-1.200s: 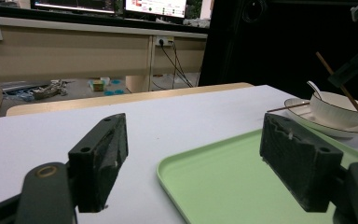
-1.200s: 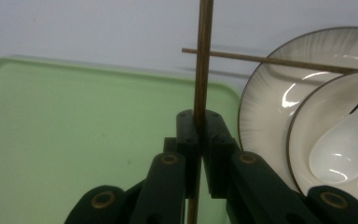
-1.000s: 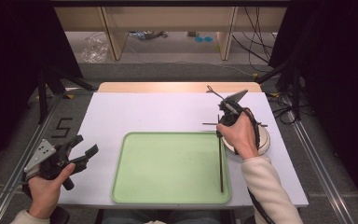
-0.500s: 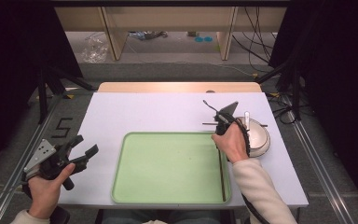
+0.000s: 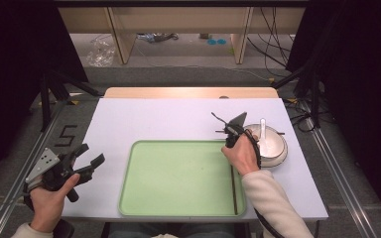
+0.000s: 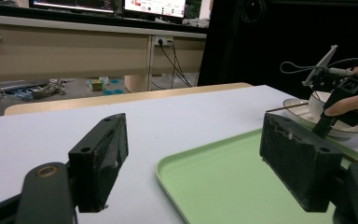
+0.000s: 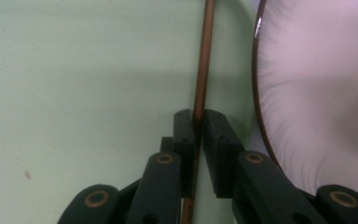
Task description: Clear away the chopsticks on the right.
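Desk (image 5: 178, 116) carries green tray (image 5: 178, 178) at centre and white bowl (image 5: 273, 146) at 3 o'clock. Chopstick (image 5: 233, 191) lies along the tray's right edge. Right gripper (image 7: 198, 123): jaws just opening, chopstick between them, slight gap. Left gripper (image 6: 191, 154): jaws wide apart, empty, at 8 o'clock.

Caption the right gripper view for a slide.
Hand-held gripper straddling a brown chopstick over the green tray, beside a white plate.

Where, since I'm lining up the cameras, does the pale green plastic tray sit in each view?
High view: pale green plastic tray at centre front of the table.
Left gripper view: lower right, running off the bottom edge.
Right gripper view: left and middle, under the thin brown chopstick.
Shared landmark: white dark-rimmed dish beside the tray's right edge.
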The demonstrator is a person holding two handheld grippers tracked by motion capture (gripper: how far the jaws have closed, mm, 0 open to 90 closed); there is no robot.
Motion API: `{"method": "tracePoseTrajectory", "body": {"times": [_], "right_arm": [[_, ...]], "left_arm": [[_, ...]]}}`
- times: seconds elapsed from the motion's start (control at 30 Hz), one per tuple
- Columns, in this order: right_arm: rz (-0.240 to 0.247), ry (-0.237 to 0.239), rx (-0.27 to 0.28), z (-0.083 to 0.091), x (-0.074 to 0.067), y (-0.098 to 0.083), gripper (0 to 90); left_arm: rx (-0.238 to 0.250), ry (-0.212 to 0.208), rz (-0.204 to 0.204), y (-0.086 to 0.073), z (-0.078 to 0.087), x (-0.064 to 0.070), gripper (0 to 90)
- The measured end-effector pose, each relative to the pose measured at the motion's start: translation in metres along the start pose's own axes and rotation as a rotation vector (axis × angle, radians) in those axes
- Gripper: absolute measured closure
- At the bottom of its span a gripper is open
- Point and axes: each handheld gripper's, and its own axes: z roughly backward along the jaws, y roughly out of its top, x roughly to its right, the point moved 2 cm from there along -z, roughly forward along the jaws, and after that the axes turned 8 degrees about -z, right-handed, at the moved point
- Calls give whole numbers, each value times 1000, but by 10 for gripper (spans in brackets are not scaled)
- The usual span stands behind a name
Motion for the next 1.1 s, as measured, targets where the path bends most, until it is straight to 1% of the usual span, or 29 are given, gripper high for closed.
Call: {"method": "tracePoseTrajectory", "body": {"times": [0.03,0.07,0.1,0.13,0.17,0.2,0.23,0.33,0.37,0.4,0.43,0.47,0.5,0.53,0.57,0.63,0.67,0.7,0.73,0.77,0.8,0.83,0.87,0.9,0.93,0.97,1.0,1.03,1.1], "right_arm": [[-4,9,12,0,-1,0,814],[10,13,25,0,-2,0,802],[30,11,30,1,-2,-1,797],[63,3,33,3,-1,-1,793],[68,9,33,4,-2,-2,789],[77,22,62,9,-5,-2,776],[77,22,62,9,-5,-2,776],[160,27,127,23,-7,-3,751],[216,27,160,28,-7,-3,740],[438,21,276,40,-7,-1,719],[438,21,276,40,-7,-1,719],[669,6,375,48,-7,3,683],[669,6,375,48,-7,3,683],[790,-36,419,50,-7,3,645],[952,-84,457,52,-8,5,609],[1114,-156,494,54,-7,7,591],[1194,-223,523,54,-7,11,577],[1194,-223,523,54,-7,11,577],[1268,-288,489,49,-6,18,555],[1268,-288,489,49,-6,18,555],[1278,-295,472,46,-7,19,555],[1296,-314,458,42,-7,22,552],[1304,-314,434,37,-7,24,550],[1330,-332,398,26,-8,29,555],[1345,-342,385,22,-8,32,568],[1345,-342,385,22,-8,32,568],[1380,-376,377,15,-8,40,586],[1380,-376,377,15,-8,40,586],[1353,-376,363,11,-9,41,599]], "left_arm": [[3,-1,2,0,0,0,234],[-1,0,1,0,1,0,233],[0,-1,1,0,1,0,234],[0,-1,1,0,1,0,234],[2,-1,2,0,0,0,234],[1,0,2,0,1,0,234],[-2,0,0,0,1,0,234],[1,1,1,0,0,0,234],[2,2,4,0,0,0,234],[3,2,4,0,0,0,234],[2,1,4,0,0,1,234],[-1,3,4,0,0,1,233],[-2,4,4,0,0,1,233],[-2,4,4,0,0,1,233],[-3,4,2,0,0,1,233],[-5,6,2,0,0,1,233],[-5,6,3,0,0,1,233],[-5,6,3,-1,0,1,233],[-3,5,6,-1,0,1,233],[-4,6,5,-1,0,1,233],[-3,6,5,-1,-1,1,233],[-3,7,6,-1,-1,1,233],[-4,7,5,-1,-1,1,233],[-4,7,5,-1,-1,1,233],[-5,7,4,-1,-1,1,233],[-6,6,3,-1,-1,1,233],[-6,6,2,-1,-1,1,233],[-5,7,4,-1,-1,1,233],[-4,6,4,-1,0,1,233]]}}
